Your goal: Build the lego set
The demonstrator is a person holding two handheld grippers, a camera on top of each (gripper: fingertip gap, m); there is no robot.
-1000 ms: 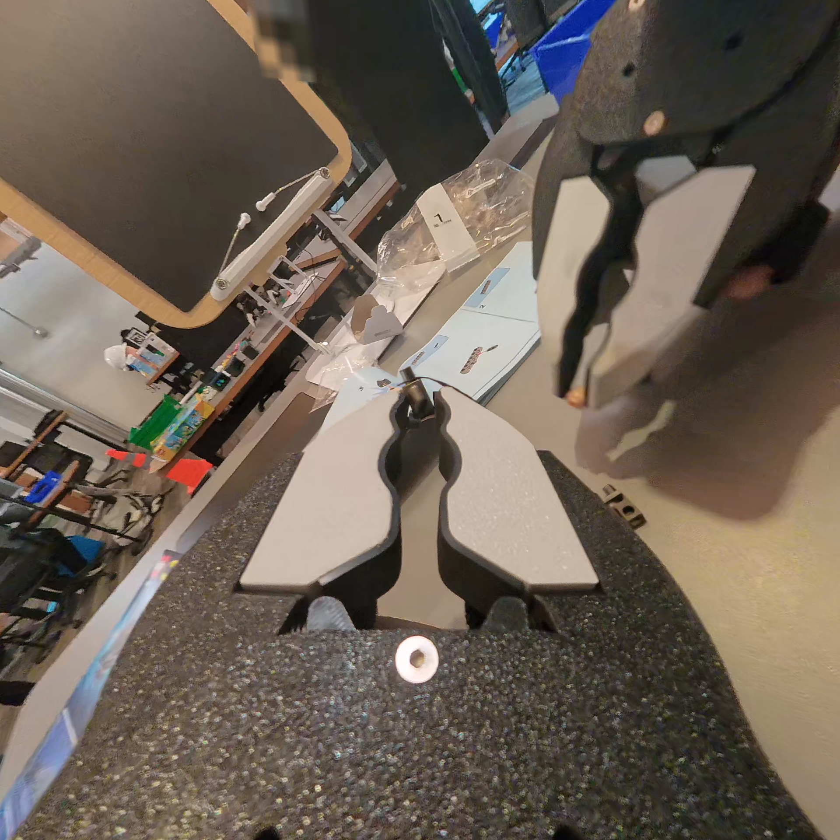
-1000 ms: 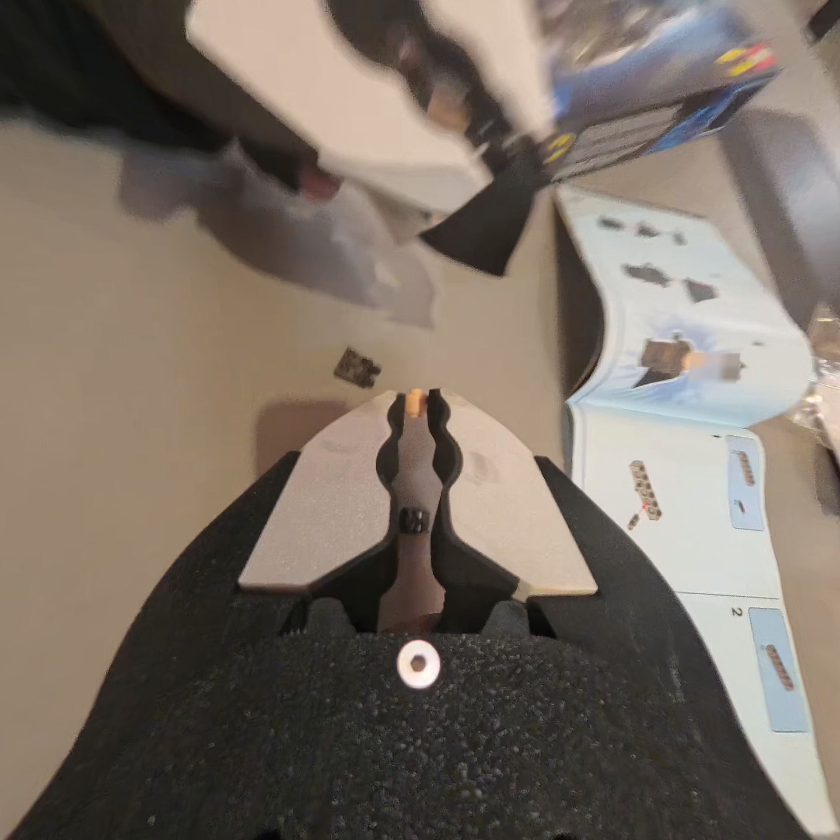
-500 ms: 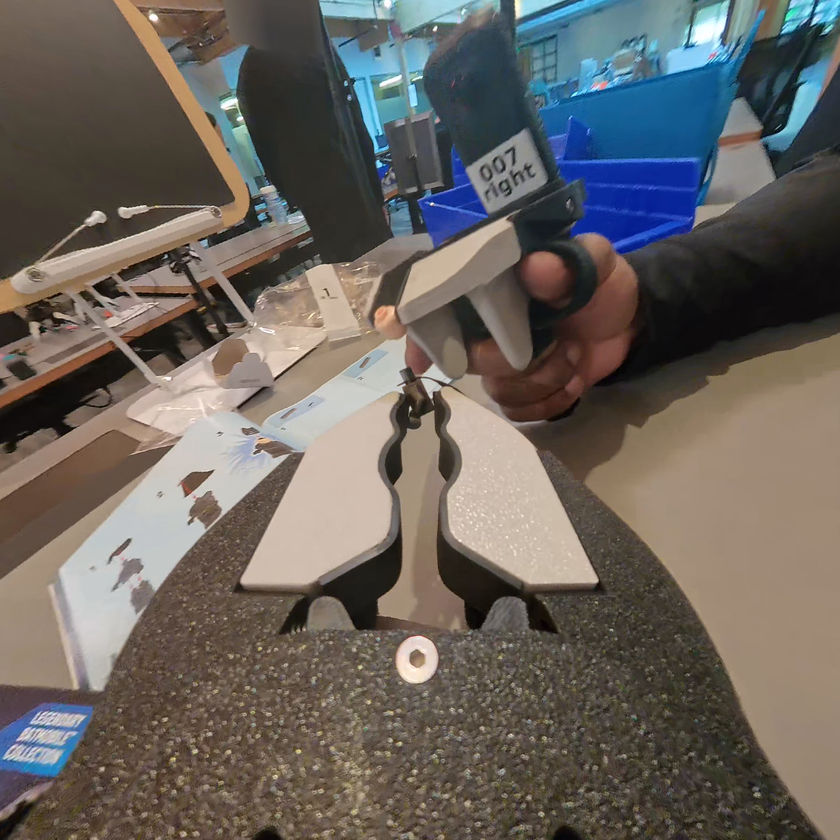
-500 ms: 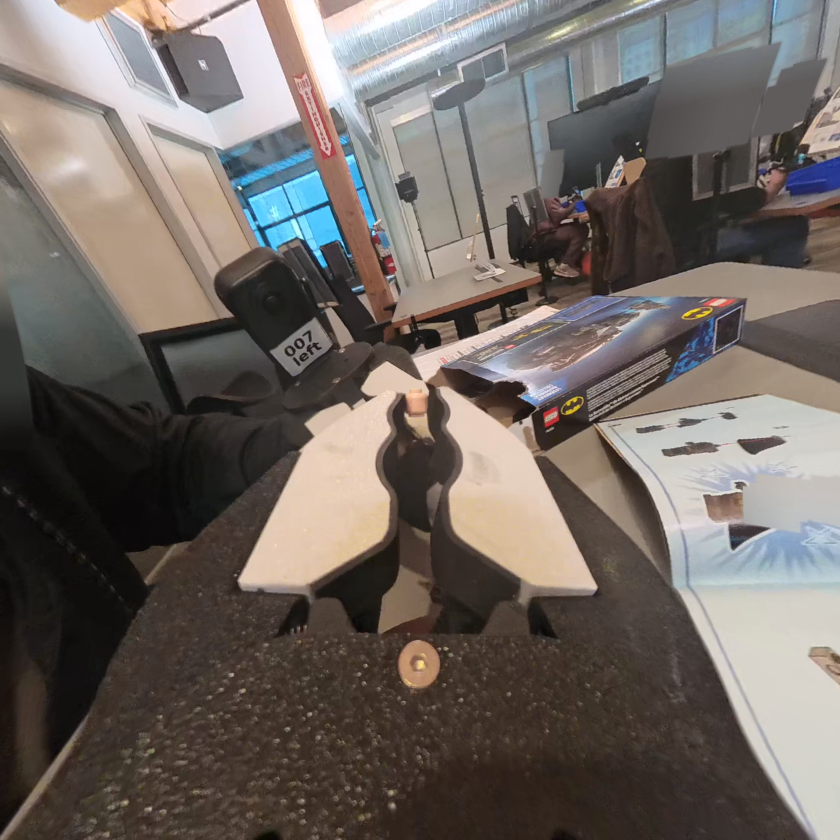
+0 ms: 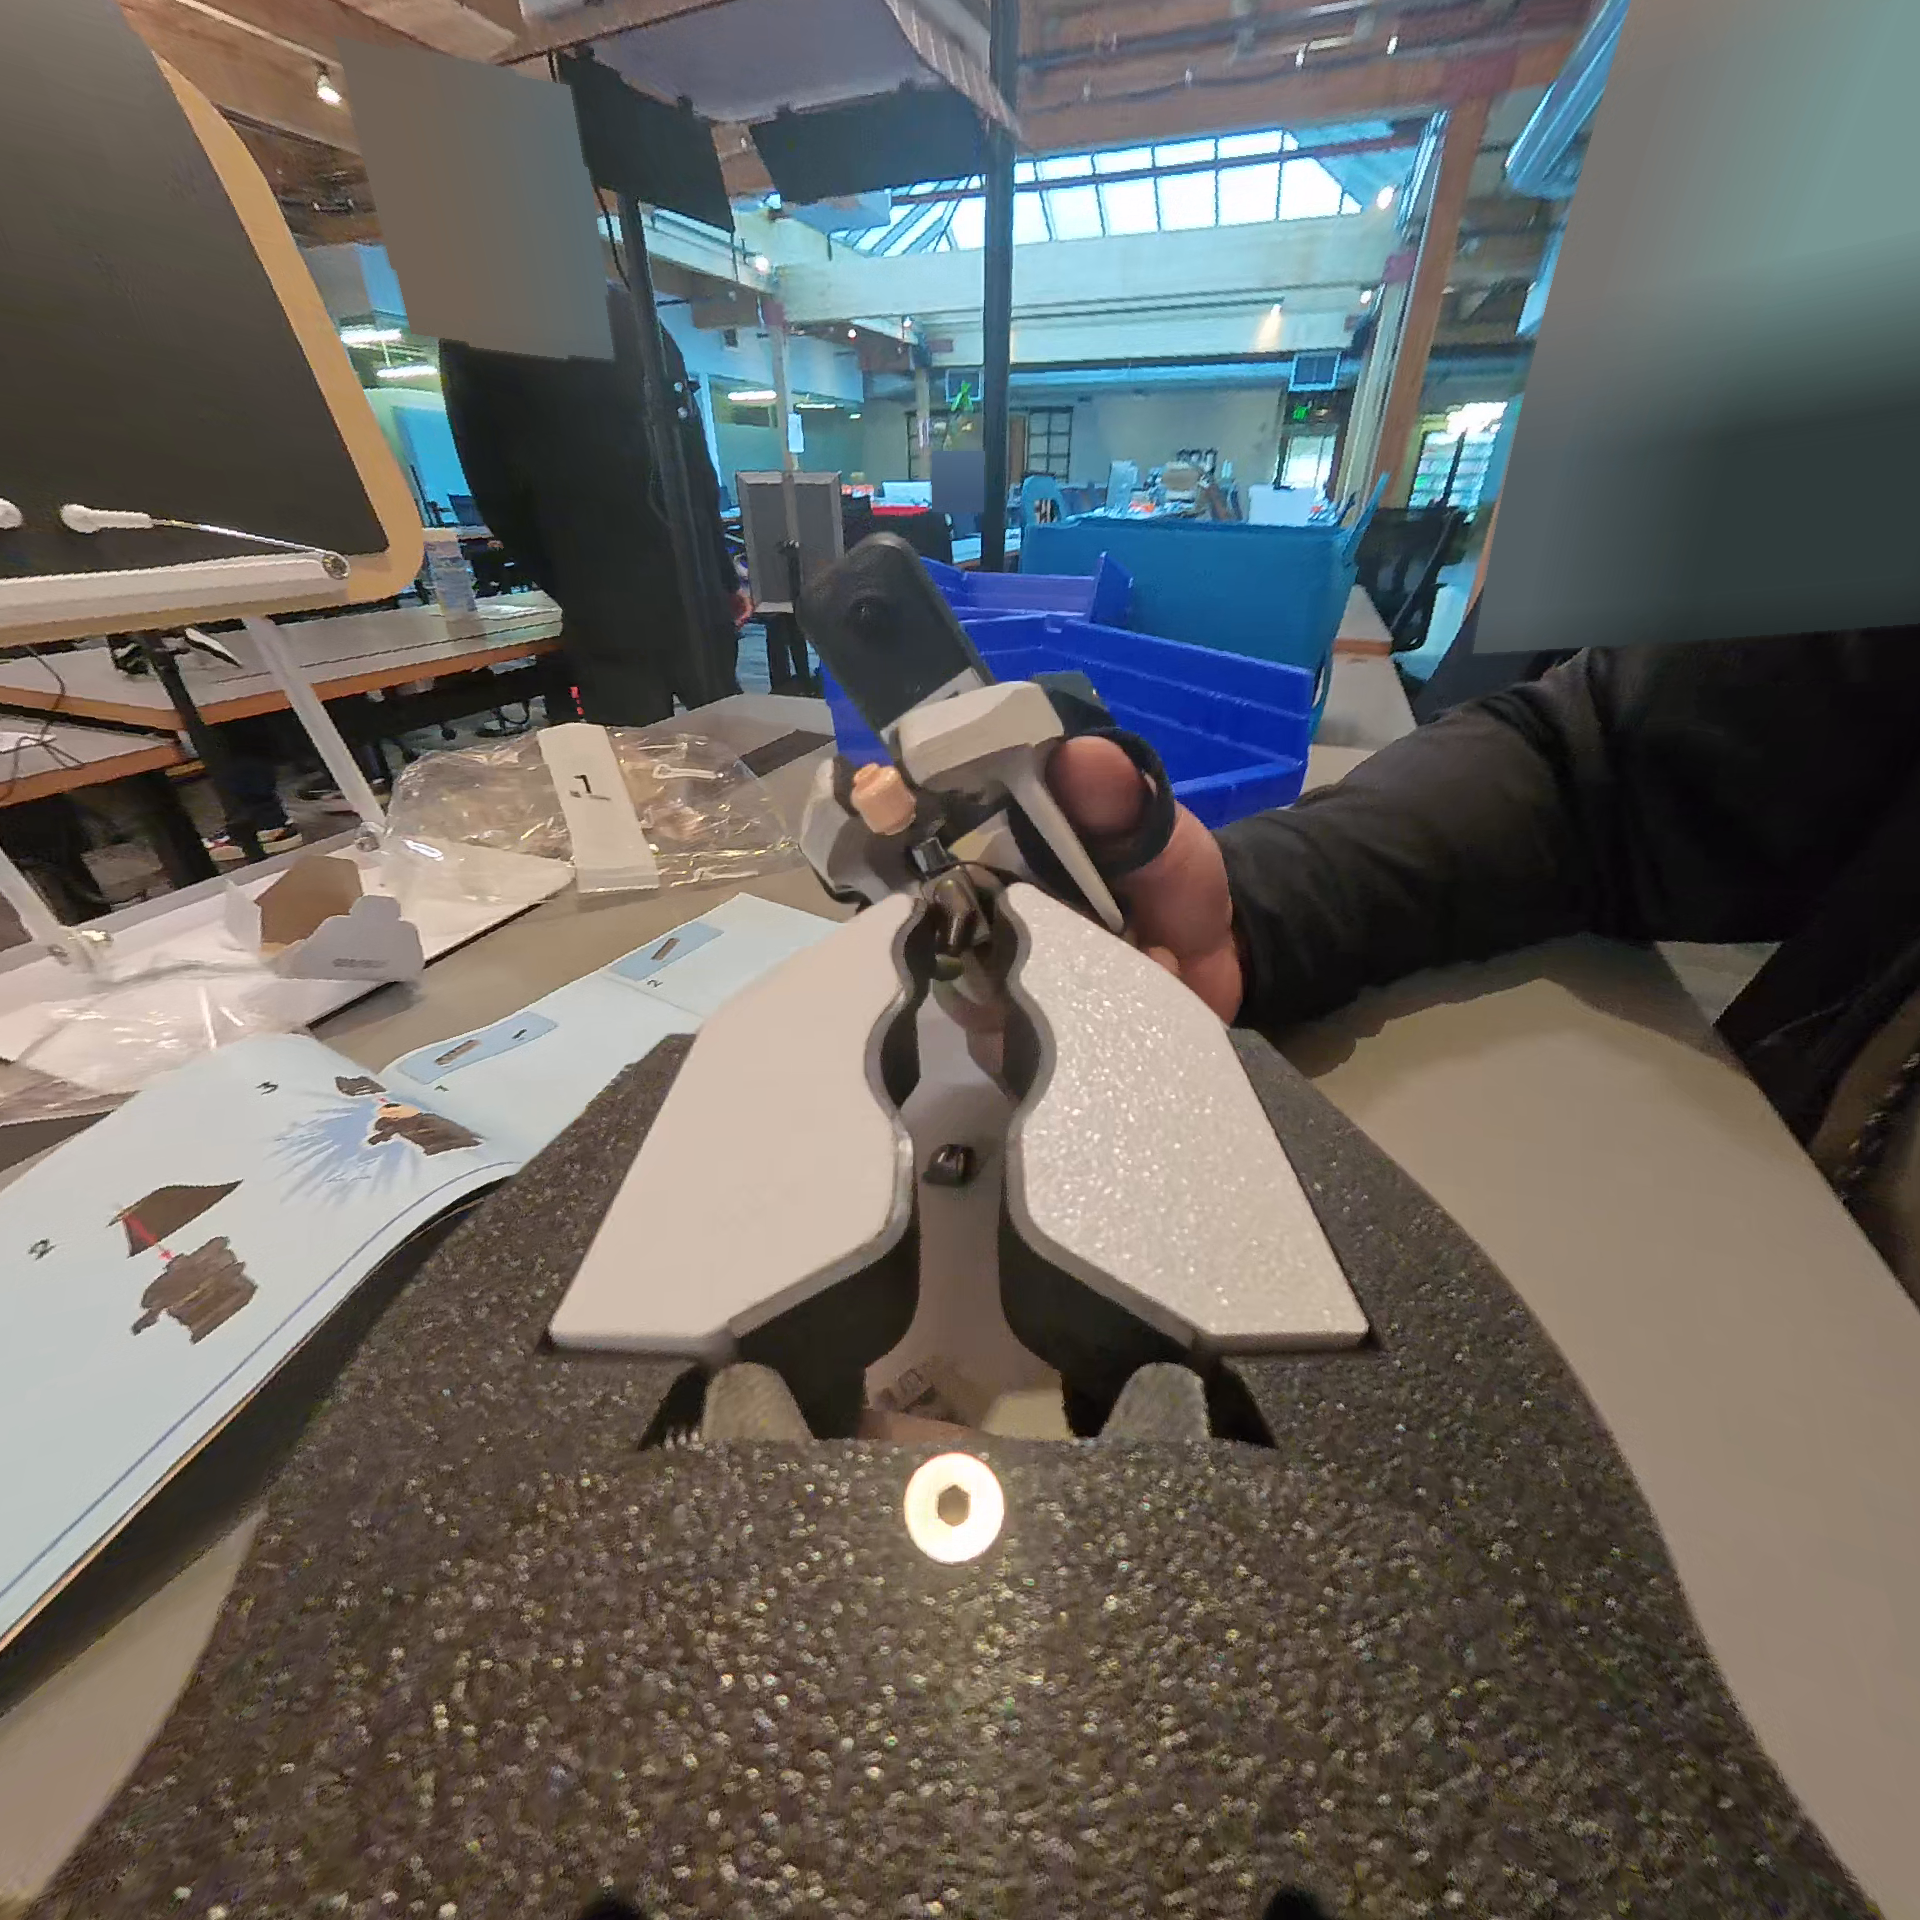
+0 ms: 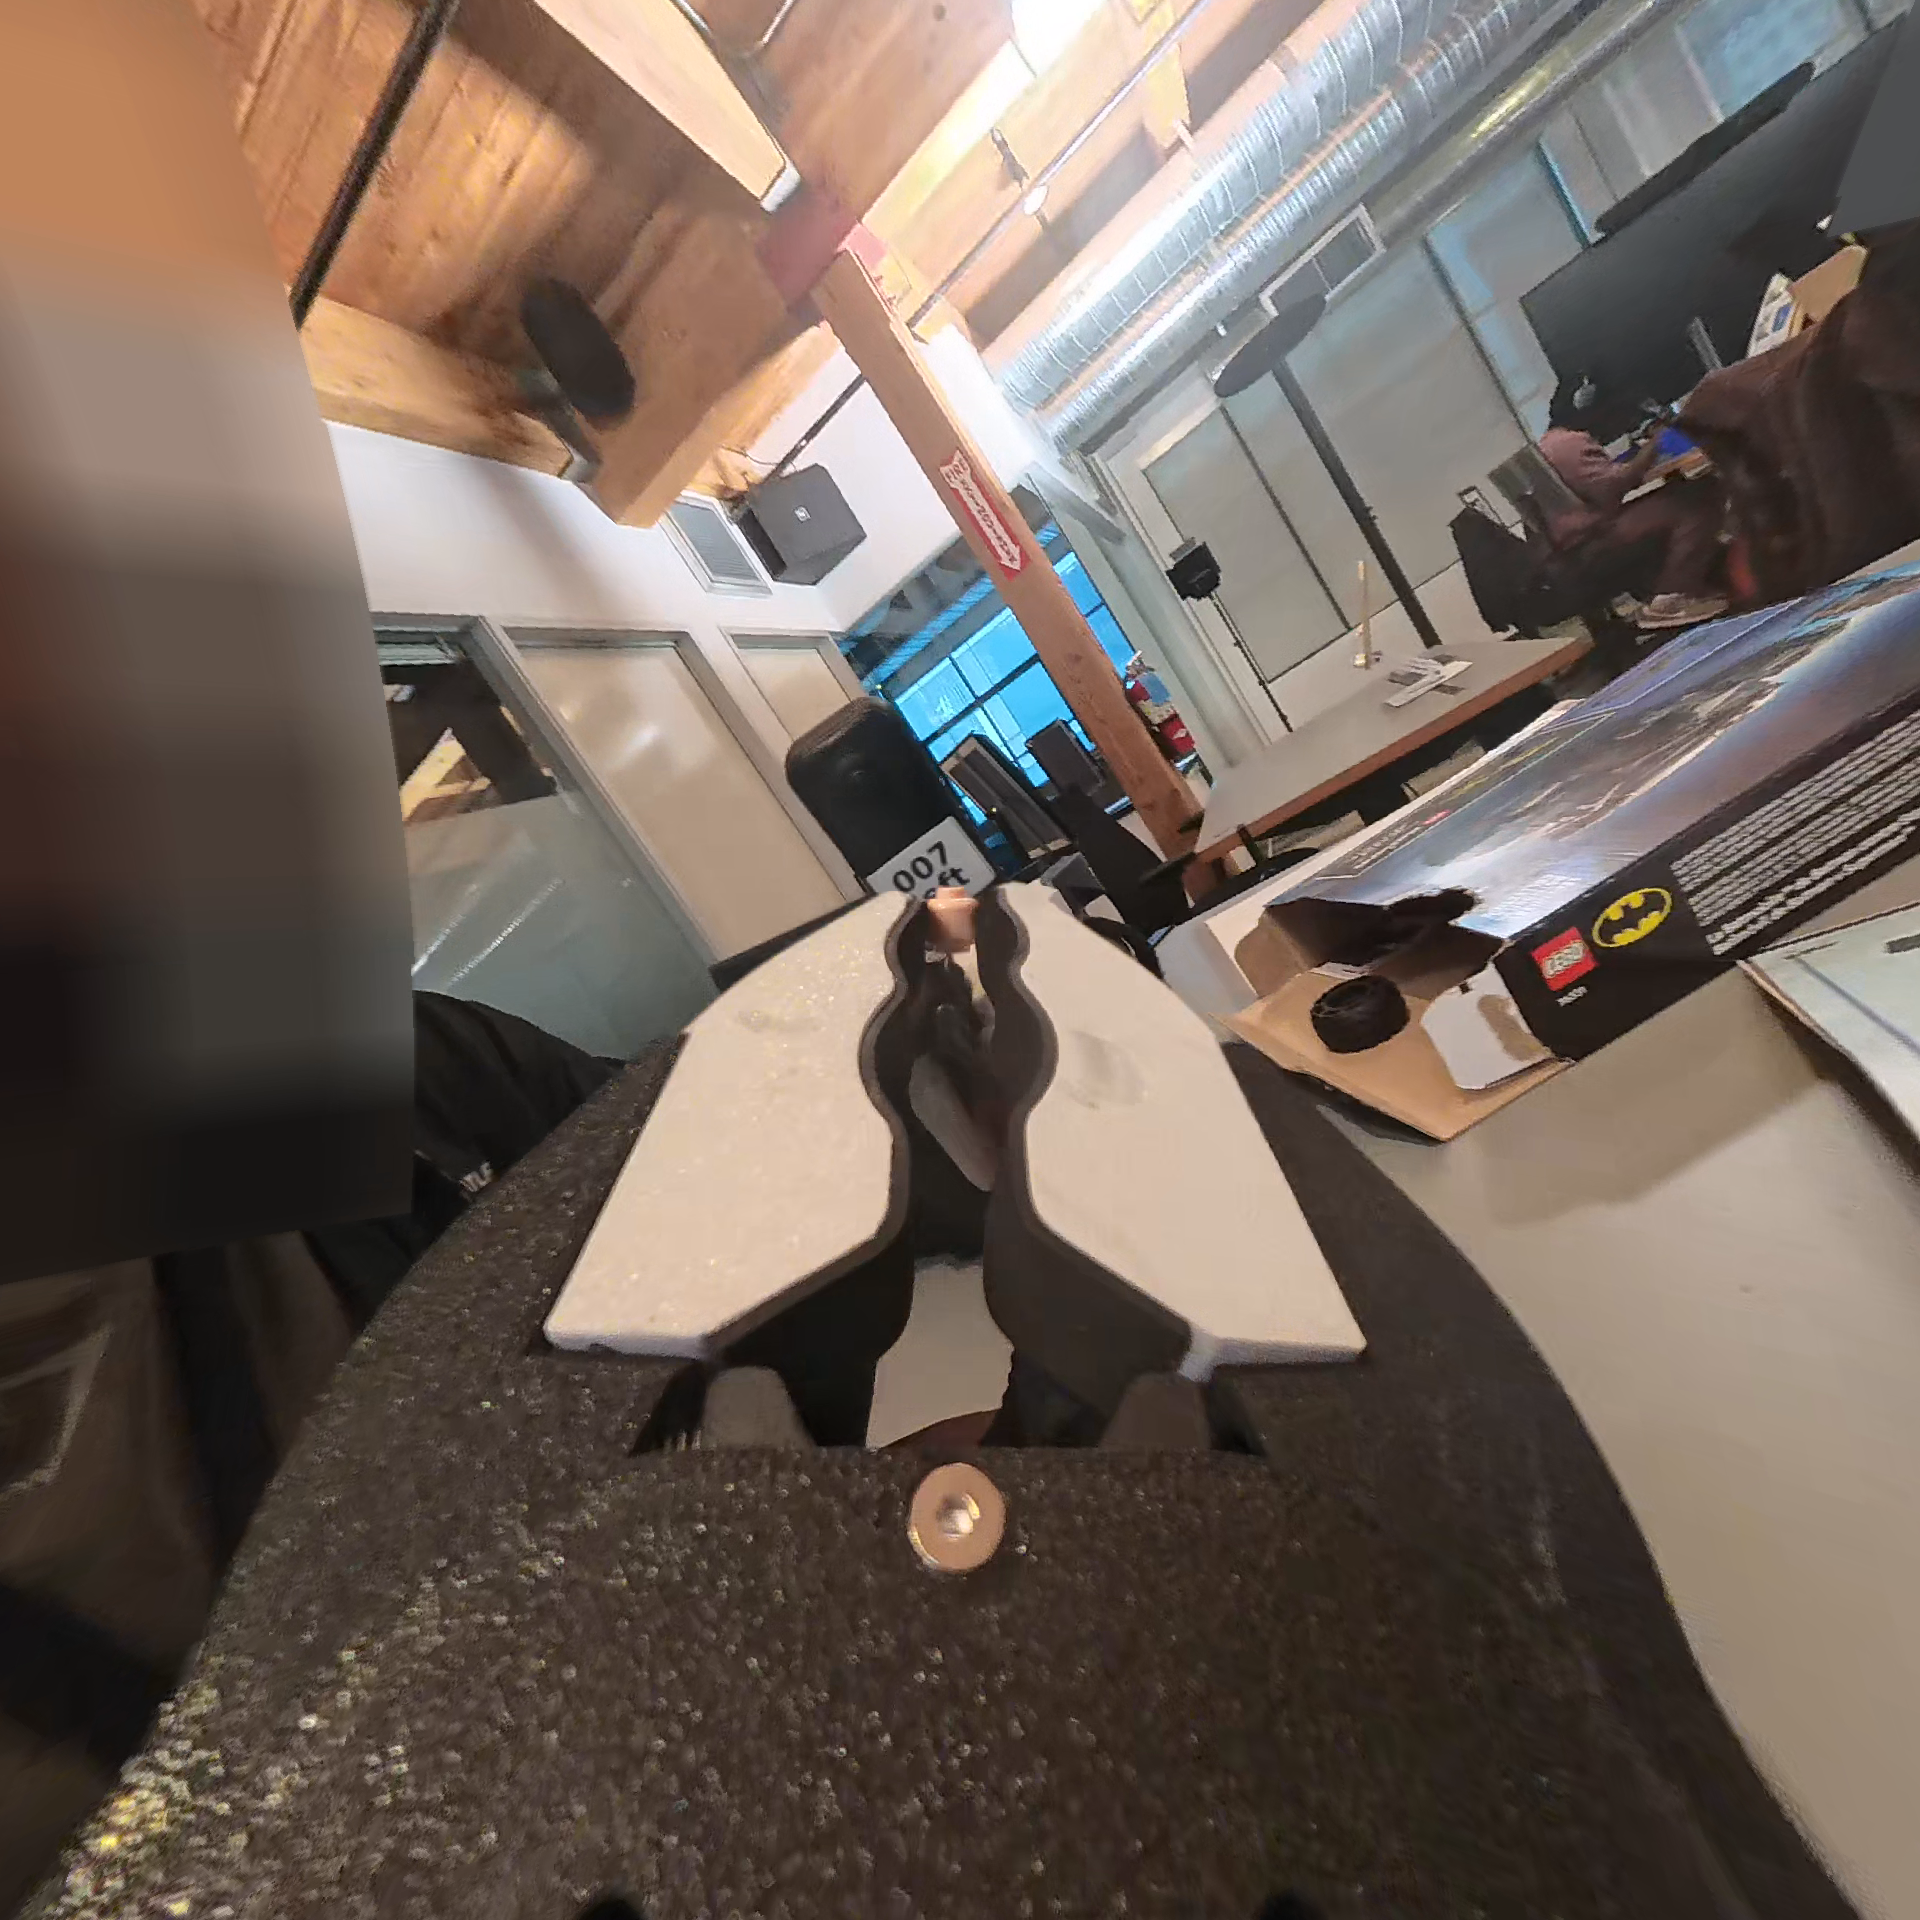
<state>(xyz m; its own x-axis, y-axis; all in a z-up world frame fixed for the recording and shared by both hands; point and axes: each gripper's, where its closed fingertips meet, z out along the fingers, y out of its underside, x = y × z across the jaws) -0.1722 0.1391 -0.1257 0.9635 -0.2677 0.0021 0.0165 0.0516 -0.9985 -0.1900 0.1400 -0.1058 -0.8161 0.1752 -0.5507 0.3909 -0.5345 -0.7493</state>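
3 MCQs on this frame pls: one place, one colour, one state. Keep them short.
1. Where does the open booklet lie?
A. on the table, left of the left gripper
B. inside the blue bins
C. on top of the box

2. What colour is the small round toy head at the right gripper's tips?
A. green
B. tan
C. blue

3. How is the box at its near end?
A. sealed shut
B. crushed flat
C. open, flap out

Answers:
1. A, the booklet lies spread on the grey table beside the left gripper.
2. B, the head held in the right gripper is pale tan in both views.
3. C, the cardboard flap lies out on the table and a black wheel rests on it.
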